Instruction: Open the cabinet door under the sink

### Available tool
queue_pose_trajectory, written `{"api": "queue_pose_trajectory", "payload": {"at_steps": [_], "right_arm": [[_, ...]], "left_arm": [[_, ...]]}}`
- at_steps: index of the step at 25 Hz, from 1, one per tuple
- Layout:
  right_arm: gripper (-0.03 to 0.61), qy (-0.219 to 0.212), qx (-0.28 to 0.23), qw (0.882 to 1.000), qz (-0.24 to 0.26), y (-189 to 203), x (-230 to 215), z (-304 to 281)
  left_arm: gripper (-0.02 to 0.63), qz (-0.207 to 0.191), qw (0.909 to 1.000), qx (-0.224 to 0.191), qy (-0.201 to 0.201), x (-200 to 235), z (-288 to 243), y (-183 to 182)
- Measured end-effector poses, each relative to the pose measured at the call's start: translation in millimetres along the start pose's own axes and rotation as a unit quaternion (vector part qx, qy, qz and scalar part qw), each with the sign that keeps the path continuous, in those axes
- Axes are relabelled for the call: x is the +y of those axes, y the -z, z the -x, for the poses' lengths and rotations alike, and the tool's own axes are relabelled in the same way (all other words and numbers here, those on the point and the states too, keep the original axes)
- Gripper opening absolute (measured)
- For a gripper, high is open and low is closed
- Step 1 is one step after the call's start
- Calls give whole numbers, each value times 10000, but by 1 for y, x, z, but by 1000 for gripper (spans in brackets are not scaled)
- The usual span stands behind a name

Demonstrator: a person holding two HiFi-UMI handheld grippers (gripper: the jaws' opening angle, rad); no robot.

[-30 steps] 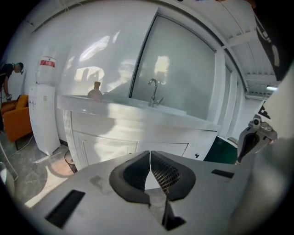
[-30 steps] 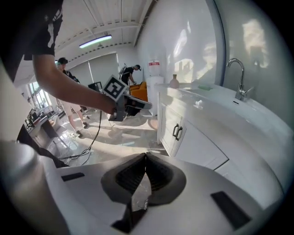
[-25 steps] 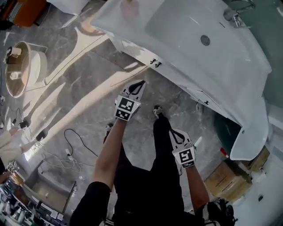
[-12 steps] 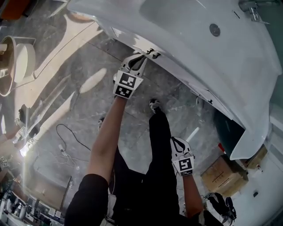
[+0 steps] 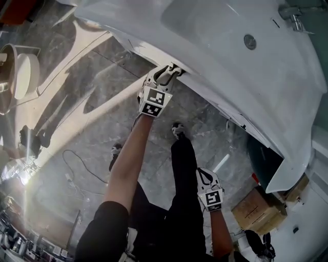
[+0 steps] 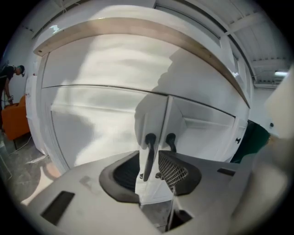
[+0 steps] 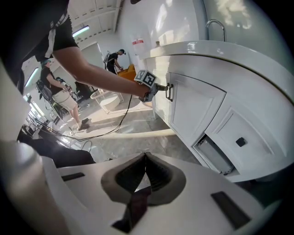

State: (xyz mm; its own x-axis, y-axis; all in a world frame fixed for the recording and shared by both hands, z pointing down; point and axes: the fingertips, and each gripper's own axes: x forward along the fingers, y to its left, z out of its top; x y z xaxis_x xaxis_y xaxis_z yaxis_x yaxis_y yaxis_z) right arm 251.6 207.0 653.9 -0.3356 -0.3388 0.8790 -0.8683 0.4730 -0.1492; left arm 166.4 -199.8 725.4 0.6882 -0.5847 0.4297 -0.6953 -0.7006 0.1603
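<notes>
The white cabinet under the sink (image 5: pixel 230 41) has two doors (image 6: pixel 92 124), and a pair of black bar handles sits at the seam between them. My left gripper (image 6: pixel 149 161) is up at that seam (image 5: pixel 170 70). Its jaws are opening, and the left handle (image 6: pixel 149 153) stands between them without being pressed. The right handle (image 6: pixel 170 140) is just outside the right jaw. My right gripper (image 7: pixel 146 158) hangs low beside the person's leg (image 5: pixel 205 176), shut and empty, pointing down at the floor.
The sink rim overhangs the doors, with a faucet (image 5: pixel 292 15) at the back. A drawer with a black knob (image 7: pixel 240 142) lies right of the doors. A cardboard box (image 5: pixel 256 207), floor cables (image 5: pixel 72 169) and a round white tub (image 5: pixel 20 77) stand around. People stand in the background.
My left gripper has moved forward to the door handles under the sink rim, and its jaws now stand apart around one. My right gripper has dropped lower and nearer the body.
</notes>
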Motion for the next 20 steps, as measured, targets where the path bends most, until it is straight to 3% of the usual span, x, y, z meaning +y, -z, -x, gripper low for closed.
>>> {"api": "queue_pose_trajectory", "payload": {"at_steps": [8, 15, 20], "right_arm": [[60, -50, 140, 9999, -66, 12, 0, -2], [60, -156, 132, 9998, -24, 9, 3, -1], [60, -180, 140, 9997, 5, 5, 1, 1]], "left_arm": [[96, -126, 9991, 25, -401, 8, -20, 1], [52, -15, 9944, 77, -1057, 4, -22, 6], [51, 0, 9929, 165, -1180, 4, -4, 15]]}}
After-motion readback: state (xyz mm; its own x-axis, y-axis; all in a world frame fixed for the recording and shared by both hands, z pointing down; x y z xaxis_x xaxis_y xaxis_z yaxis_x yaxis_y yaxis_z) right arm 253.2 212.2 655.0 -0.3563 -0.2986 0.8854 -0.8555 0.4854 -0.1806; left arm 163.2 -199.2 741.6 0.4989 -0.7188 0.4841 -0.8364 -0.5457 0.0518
